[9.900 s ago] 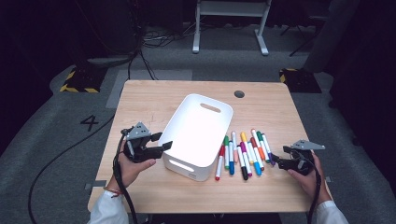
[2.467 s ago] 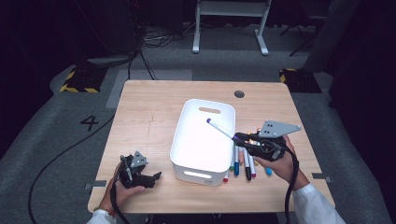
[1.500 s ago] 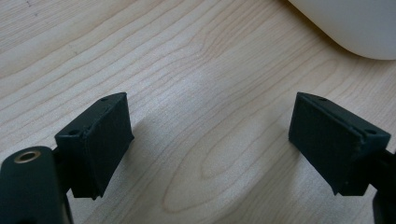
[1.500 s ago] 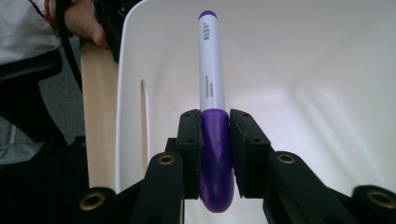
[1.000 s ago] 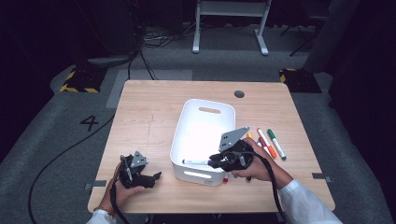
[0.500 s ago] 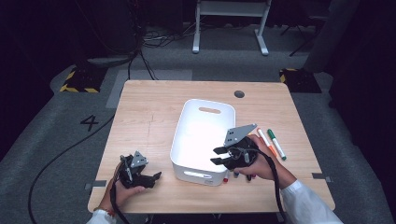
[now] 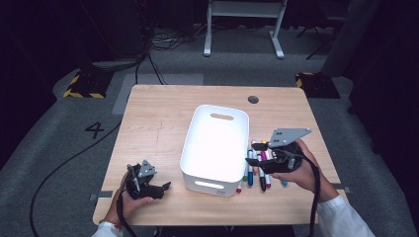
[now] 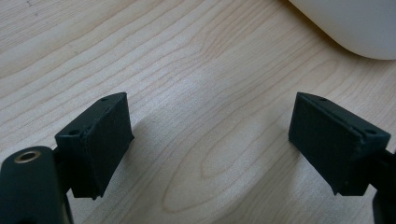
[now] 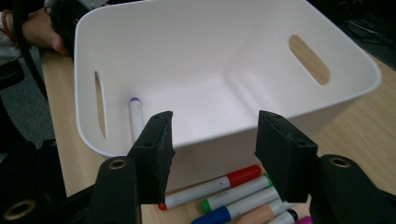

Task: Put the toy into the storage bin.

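A white bin (image 7: pixel 222 108) stands mid-table. One purple-capped marker (image 9: pixel 136 116) lies inside it against the near end wall. Several coloured markers (image 7: pixel 257 170) lie on the wood just right of the bin. My right gripper (image 7: pixel 251 164) hovers over them, pointing at the bin's right wall (image 9: pixel 196 51). Its jaws have just been opening and nothing is between them (image 9: pixel 215 116). My left gripper (image 7: pixel 163 190) rests near the front left edge of the table. It is open over bare wood (image 8: pixel 210 102), with the bin's corner (image 8: pixel 345 23) farther off.
The wooden table (image 7: pixel 158 113) has a round cable hole (image 7: pixel 253 99) at the back. A cable trails from the left gripper off the front edge. A white metal stand (image 7: pixel 242 19) is on the floor beyond the table.
My right gripper has drawn back to the right from over the bin's near right rim, and its jaws have spread apart. The left gripper has stayed put.
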`<state>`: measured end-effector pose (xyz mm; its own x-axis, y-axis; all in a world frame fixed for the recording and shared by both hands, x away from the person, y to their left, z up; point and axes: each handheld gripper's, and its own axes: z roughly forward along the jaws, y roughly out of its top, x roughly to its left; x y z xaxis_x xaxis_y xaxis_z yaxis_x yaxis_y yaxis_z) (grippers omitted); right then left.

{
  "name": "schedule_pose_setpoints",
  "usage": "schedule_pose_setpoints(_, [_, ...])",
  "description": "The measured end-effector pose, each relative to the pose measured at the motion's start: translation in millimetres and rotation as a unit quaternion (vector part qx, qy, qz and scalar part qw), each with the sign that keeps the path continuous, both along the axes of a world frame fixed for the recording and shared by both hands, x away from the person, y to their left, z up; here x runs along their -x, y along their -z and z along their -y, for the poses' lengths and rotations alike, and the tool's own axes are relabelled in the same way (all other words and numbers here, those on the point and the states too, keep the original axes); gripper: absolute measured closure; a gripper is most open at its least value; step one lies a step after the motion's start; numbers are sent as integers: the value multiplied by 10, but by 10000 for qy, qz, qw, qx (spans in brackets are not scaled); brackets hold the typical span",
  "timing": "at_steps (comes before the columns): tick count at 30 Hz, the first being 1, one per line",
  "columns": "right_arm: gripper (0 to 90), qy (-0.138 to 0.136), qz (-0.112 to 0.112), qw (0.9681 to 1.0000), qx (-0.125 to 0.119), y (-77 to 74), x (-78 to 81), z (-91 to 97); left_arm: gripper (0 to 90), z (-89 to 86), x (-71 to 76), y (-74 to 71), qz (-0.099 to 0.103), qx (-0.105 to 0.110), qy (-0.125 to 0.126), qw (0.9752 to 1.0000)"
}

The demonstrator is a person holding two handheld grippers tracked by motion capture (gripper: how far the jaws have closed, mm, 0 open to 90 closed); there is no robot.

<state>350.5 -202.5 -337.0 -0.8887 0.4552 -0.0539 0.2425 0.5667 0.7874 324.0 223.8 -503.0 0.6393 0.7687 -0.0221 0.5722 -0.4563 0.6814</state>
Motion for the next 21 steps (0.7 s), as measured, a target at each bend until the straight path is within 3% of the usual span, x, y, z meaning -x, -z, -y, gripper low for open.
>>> schedule_pose_setpoints(5, [463,469,139,9988,-44,-2,16,342,135,1,0,0,-2,4,-2,10000])
schedule_pose_setpoints(8, [463,765,180,9969,67,58,11,537,134,1,0,0,-2,4,-1,10000])
schedule_pose_setpoints(14, [463,1212,88,9925,136,274,-23,876,134,0,0,0,0,3,-1,10000])
schedule_pose_setpoints(21, [469,1759,-44,9842,194,565,-102,1200,134,0,0,0,-3,3,-1,10000])
